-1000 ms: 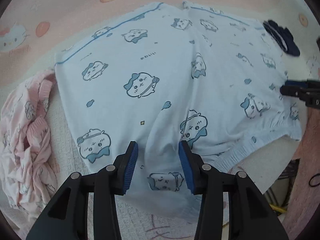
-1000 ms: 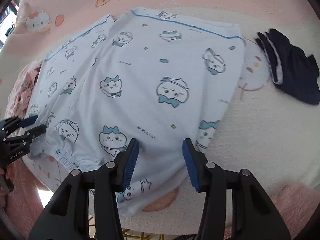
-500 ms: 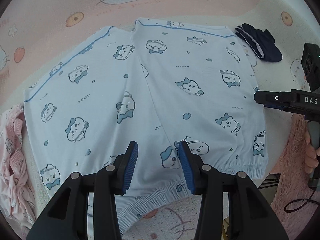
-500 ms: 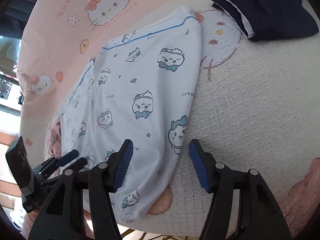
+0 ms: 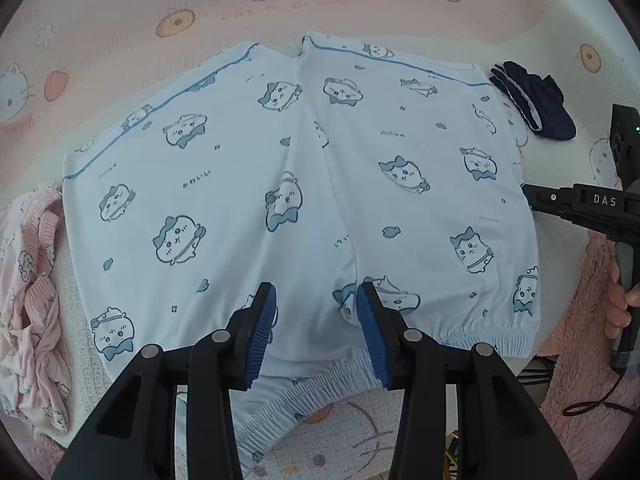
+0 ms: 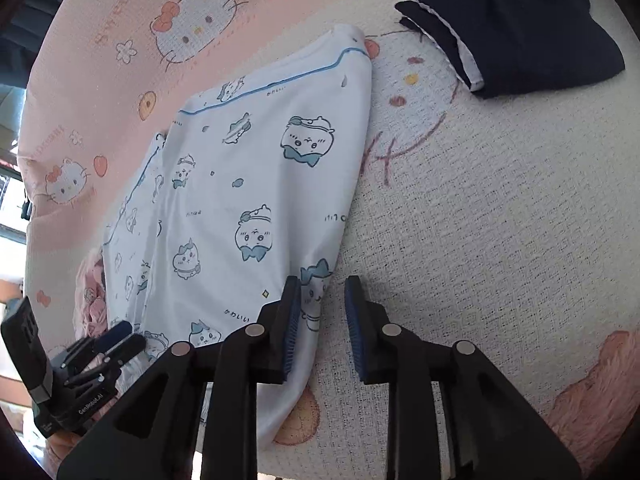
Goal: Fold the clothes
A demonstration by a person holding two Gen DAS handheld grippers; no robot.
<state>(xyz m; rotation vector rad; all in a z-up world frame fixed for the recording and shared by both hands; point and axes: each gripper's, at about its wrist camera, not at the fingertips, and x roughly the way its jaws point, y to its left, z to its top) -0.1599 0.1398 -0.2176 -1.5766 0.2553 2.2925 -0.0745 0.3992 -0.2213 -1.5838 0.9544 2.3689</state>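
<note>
I am at the grasping step of the first fold. The pale blue printed shorts (image 5: 304, 200) lie spread flat on the pink cat-print blanket (image 5: 120, 12), waistband nearest me and the two leg hems at the far side.

My left gripper (image 5: 316, 328) hangs over the middle of the waistband, just short of the elastic. Its jaws stand apart with cloth showing below the gap, but the pads press on nothing, so it holds nothing.

My right gripper (image 6: 322, 328) sits at the shorts' right side edge, close to the waistband corner. Its jaws are closing. The left pad is over the cloth and the right pad over bare blanket, with the side edge in the gap between them. I judge they have not pinched it yet; the fabric there looks undisturbed.

A folded dark garment (image 6: 516, 24) lies well ahead and to the right of the right gripper, and a crumpled pink garment (image 5: 32, 300) lies left of the left gripper, touching the shorts' left edge.

Next, I reckon the right gripper needs to finish closing on that edge, taking both layers. The left one needs a hold of its own. Then the cloth can be lifted and carried across, leg onto leg, keeping the hems aligned.
</note>
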